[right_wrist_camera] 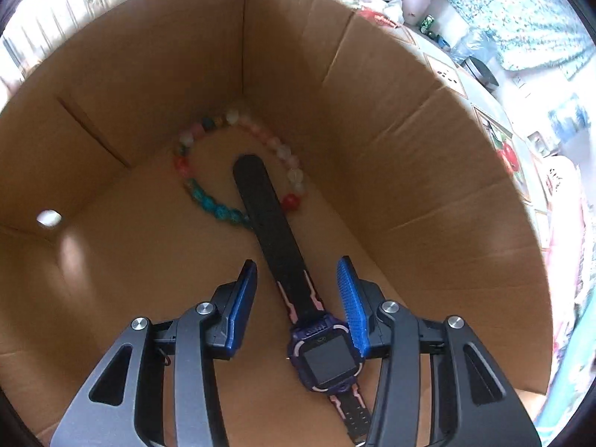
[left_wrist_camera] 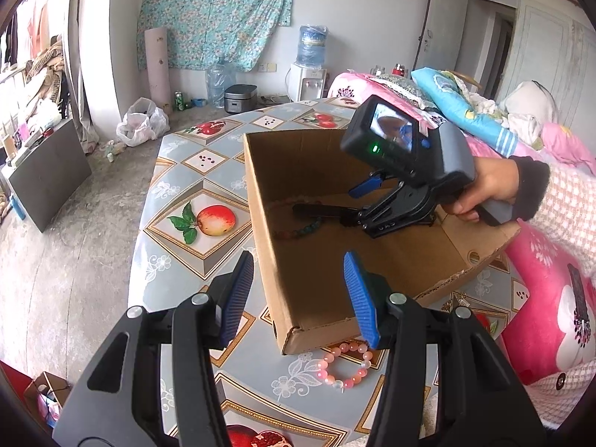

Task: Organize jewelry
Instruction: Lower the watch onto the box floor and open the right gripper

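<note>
A cardboard box (left_wrist_camera: 298,171) stands open on the table. On its floor (right_wrist_camera: 130,260) lie a multicoloured bead bracelet (right_wrist_camera: 208,201) and a purple watch (right_wrist_camera: 326,361) with a black strap laid across the bracelet. My right gripper (right_wrist_camera: 298,290), held by a person's hand (left_wrist_camera: 491,182), points down into the box and is open. The strap passes between its fingers, and the right pad sits close beside the watch face. My left gripper (left_wrist_camera: 300,294) is open above the box's near corner. A pink bead bracelet (left_wrist_camera: 350,383) lies on the table just outside that corner.
The table (left_wrist_camera: 208,219) wears a cloth with fruit pictures, and its left edge drops to a concrete floor. Pink flowered bedding (left_wrist_camera: 551,298) crowds the right side. The box walls (right_wrist_camera: 409,130) rise all around my right gripper.
</note>
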Tool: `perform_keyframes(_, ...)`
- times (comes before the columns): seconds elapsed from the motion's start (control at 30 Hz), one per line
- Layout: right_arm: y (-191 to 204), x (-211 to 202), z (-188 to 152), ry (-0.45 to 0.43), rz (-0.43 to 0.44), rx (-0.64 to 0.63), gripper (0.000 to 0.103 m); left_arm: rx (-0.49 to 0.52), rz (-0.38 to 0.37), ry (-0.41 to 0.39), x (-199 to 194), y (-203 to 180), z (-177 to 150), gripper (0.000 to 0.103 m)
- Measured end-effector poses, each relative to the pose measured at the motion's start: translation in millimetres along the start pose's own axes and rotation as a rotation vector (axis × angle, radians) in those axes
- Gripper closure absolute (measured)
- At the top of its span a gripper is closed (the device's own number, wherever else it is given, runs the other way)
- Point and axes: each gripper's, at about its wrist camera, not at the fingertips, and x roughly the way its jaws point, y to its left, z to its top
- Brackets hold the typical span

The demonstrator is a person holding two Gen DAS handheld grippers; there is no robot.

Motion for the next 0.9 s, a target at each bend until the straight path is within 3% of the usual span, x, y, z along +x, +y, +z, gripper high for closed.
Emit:
perform_keyframes(0.1,-3.1,-0.1,-1.4,-0.010,-0.093,0.040,0.059,-0.004,-0.002,0.002,0.2,0.3,-1.0,0.055)
perform_keyframes(0.3,9.9,-2.1,-10.6,0.011,-0.145,0.057,0.057,-0.011,0.001,0.008,1.7,3.1,-2.1,0.055)
perform_keyframes(0.43,-1.8,-25.2,-22.5,-0.036,-0.024,0.145,0.057,-0.020,0.006,0.002,-0.9,4.9,-5.1,0.055)
perform_keyframes(0.5,-5.2,-40.7,-30.8,-0.066,0.083,0.188,0.057,-0.021,0.016,0.000,-1.7,5.6,-8.2,0.055)
perform_keyframes(0.53,-4.8,-44.1,-33.6,-0.070,0.116,0.193,0.062,-0.023,0.020,0.001,-2.2,6.3,-10.4,0.055)
perform_keyframes(0.67,10.8,-37.4,-45.2,0.021,0.265,0.179,0.067,-0.041,0.009,-0.001,-5.4,7.9,-21.2,0.055)
perform_keyframes(0.73,18.3,-24.0,-47.3,0.091,0.282,0.179,0.067,-0.059,0.009,-0.022,-10.9,9.2,-24.6,0.051)
perform_keyframes(0.8,19.9,-10.5,-49.5,0.159,0.242,0.199,0.067,-0.078,0.001,-0.032,-16.6,10.3,-27.5,0.050)
perform_keyframes(0.9,13.3,-4.2,-39.8,0.162,0.205,0.221,0.068,-0.088,0.007,-0.037,-23.7,12.4,-36.0,0.050)
